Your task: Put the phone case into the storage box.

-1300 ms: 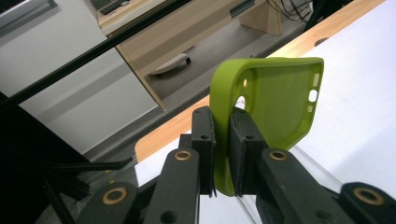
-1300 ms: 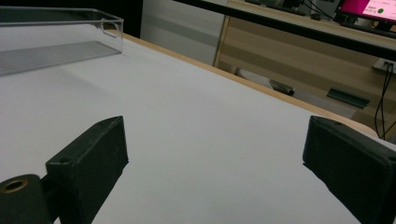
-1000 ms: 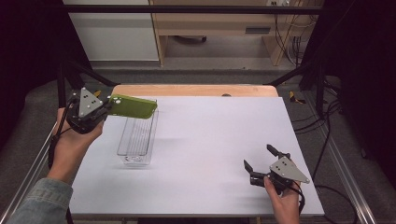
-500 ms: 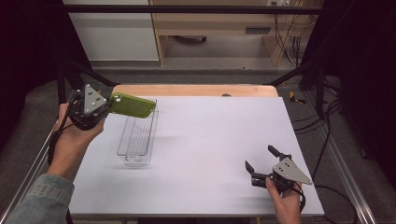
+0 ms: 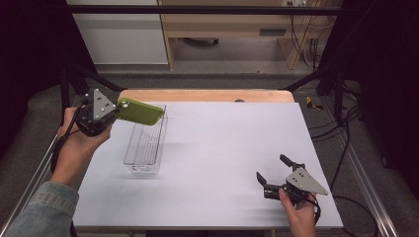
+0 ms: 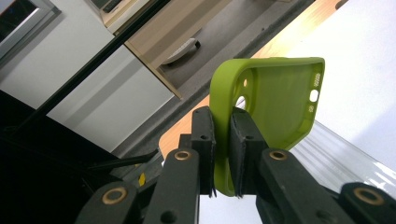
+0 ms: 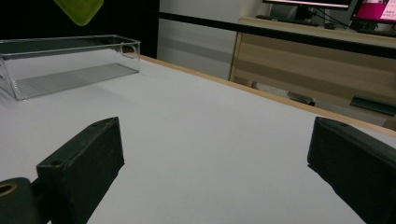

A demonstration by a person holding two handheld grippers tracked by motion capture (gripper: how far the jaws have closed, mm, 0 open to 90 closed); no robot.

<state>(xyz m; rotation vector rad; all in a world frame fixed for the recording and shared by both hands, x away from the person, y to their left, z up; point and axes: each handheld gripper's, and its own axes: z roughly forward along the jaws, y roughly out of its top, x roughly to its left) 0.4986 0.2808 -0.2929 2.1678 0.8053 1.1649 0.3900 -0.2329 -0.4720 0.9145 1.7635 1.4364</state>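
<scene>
1. Left hand-held gripper (image 5: 114, 111): jaws clamped on one long side wall of the green phone case (image 5: 140, 111). The left gripper view shows the pads pinching the case rim near its camera-hole end, hollow side facing the camera.
2. Phone case position: held in the air above the far end of the clear plastic bin (image 5: 145, 143), tilted, not touching it.
3. Clear plastic bin: long, narrow, open-topped and nothing in it. It stands lengthwise on the tabletop (image 5: 222, 148), and everything below is placed relative to it.
4. Step in hand, as judged: lowering the case into the bin. To do it well, turn the case so its length runs along the bin, level it, bring it down between the side walls, and release only once it rests on the ribbed floor.
5. Edges: the bin walls are thin and clear, so a tilted case could catch a rim and shift the bin. The tabletop's left edge lies near the bin, so room on that side is tight.
6. Open room: to the right of the bin the tabletop is bare.
7. Right hand-held gripper (image 5: 274, 177): jaws spread wide and holding nothing, resting low on the tabletop well to the right of the bin, out of the way.
</scene>
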